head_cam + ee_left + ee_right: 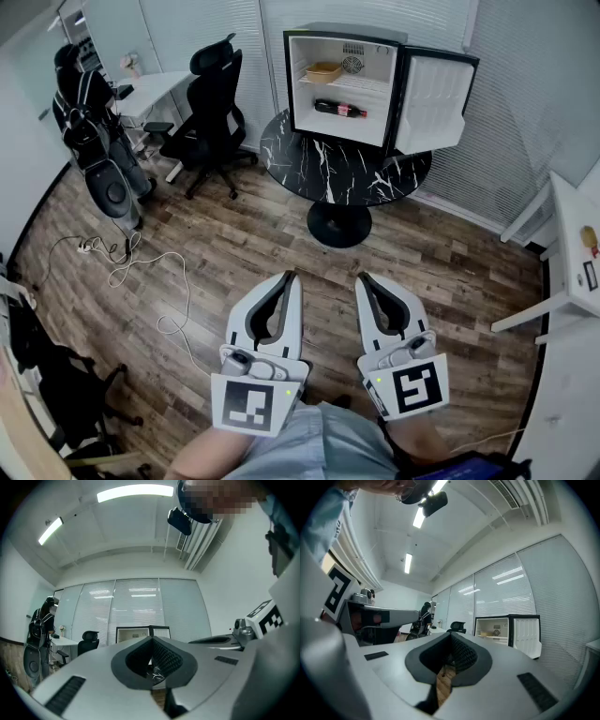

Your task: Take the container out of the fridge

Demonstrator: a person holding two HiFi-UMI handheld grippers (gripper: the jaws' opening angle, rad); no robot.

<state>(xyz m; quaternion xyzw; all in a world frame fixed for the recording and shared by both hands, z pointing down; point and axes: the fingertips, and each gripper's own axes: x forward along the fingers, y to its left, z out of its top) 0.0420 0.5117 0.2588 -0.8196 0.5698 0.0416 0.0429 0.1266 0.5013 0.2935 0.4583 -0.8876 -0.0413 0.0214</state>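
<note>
Up in the fridge (337, 127) sits the container (324, 71), likely light and stiff; pinch its front rim. Left gripper (290, 276) and right gripper (364, 278) are closed, holding nothing.

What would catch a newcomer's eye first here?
The open mini fridge on the round black table across the room, with a tan container on its upper shelf and a dark bottle lying below. Nearer, the left tongs and right tongs are side by side over the wood floor, both shut and empty.
</note>
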